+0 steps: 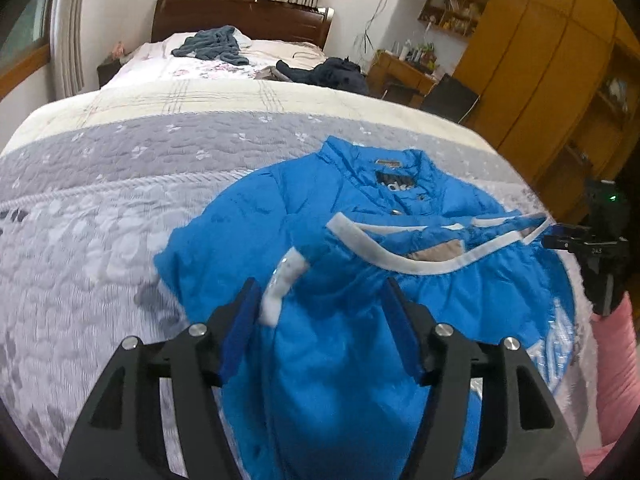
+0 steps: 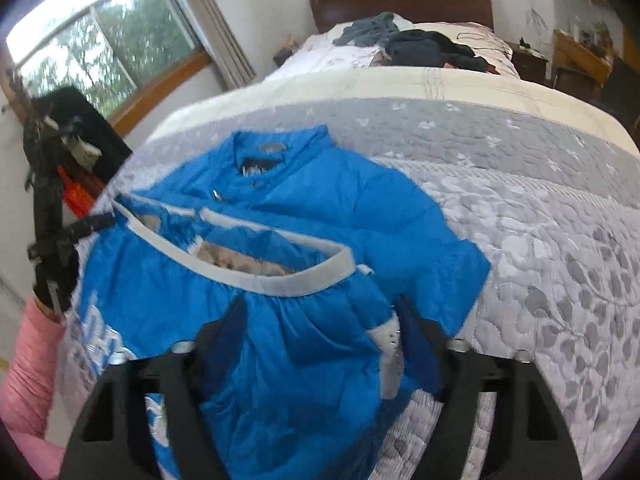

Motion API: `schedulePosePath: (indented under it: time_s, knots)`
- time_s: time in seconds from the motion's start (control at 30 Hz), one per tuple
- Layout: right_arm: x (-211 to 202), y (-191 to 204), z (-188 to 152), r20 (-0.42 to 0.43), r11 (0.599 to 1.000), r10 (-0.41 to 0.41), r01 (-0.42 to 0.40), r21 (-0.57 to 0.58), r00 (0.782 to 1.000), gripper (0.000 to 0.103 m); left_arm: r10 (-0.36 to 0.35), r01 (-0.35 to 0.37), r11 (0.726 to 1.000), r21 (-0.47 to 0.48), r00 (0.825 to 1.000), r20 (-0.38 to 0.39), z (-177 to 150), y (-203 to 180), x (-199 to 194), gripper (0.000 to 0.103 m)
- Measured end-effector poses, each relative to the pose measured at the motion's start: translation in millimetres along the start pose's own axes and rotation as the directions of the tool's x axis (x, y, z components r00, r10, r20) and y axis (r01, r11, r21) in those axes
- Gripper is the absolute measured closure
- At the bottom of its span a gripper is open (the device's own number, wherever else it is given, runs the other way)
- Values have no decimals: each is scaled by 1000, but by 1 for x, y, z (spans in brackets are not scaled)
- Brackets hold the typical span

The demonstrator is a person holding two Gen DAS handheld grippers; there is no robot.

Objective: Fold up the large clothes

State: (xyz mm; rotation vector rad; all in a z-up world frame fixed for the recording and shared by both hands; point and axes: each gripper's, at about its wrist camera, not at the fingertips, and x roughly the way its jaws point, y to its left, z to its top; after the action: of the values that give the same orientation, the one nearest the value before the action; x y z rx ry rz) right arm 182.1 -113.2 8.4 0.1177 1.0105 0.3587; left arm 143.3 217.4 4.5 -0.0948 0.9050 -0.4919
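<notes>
I find the blue jacket (image 1: pixel 360 280) centre frame on the bed (image 1: pixel 100 220), hem folded upward. Left tool (image 1: pixel 320 320) and right tool (image 2: pixel 320 340) both spread, straddling fabric. I advise lowering evenly, smoothing creases.

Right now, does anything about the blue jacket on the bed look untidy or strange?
Yes. The jacket is bunched: its white-trimmed hem is folded up over the chest and runs crooked, and a white cuff sticks out near the left gripper. Loose dark clothes also lie far up the bed.

Blue jacket (image 1: pixel 248 232) lies on the quilted bed (image 1: pixel 100 208).
</notes>
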Motion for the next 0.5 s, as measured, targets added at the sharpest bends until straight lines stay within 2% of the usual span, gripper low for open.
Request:
schedulePosePath:
  time_s: [0.03, 0.07, 0.1, 0.13, 0.17, 0.2, 0.23, 0.37, 0.5]
  knots:
    - [3, 4, -2, -1, 999, -42, 42, -23, 999, 51, 15, -15, 1000, 12, 1000, -1, 0, -2, 2, 45]
    - [3, 6, -4, 4, 998, -53, 53, -40, 999, 65, 37, -37, 999, 26, 999, -1, 0, -6, 4, 48]
    - [0, 8, -7, 12, 998, -45, 46, -50, 999, 76, 57, -57, 998, 40, 998, 8, 0, -10, 4, 58]
    - [-4, 10, -9, 26, 998, -40, 42, -54, 999, 80, 68, -68, 997, 46, 998, 18, -1, -13, 2, 68]
    - [-10, 11, -11, 40, 997, -43, 45, -55, 998, 84, 73, -74, 996, 45, 997, 27, -2, -15, 0, 74]
    - [-15, 12, -12, 53, 997, -43, 46, -56, 998, 87, 72, -73, 996, 40, 996, 45, -3, -16, -5, 83]
    - [-22, 14, -15, 68, 998, -37, 41, -56, 997, 87, 66, -68, 997, 31, 996, 59, -5, -17, -10, 86]
    - [-52, 25, -24, 118, 997, -12, 20, -71, 993, 89, 44, -47, 999, 19, 987, 153, -14, -28, -44, 90]
    - [-84, 35, -17, 173, 998, 10, 0, -58, 985, 89, 51, -58, 998, 18, 966, 253, -9, -44, -80, 91]
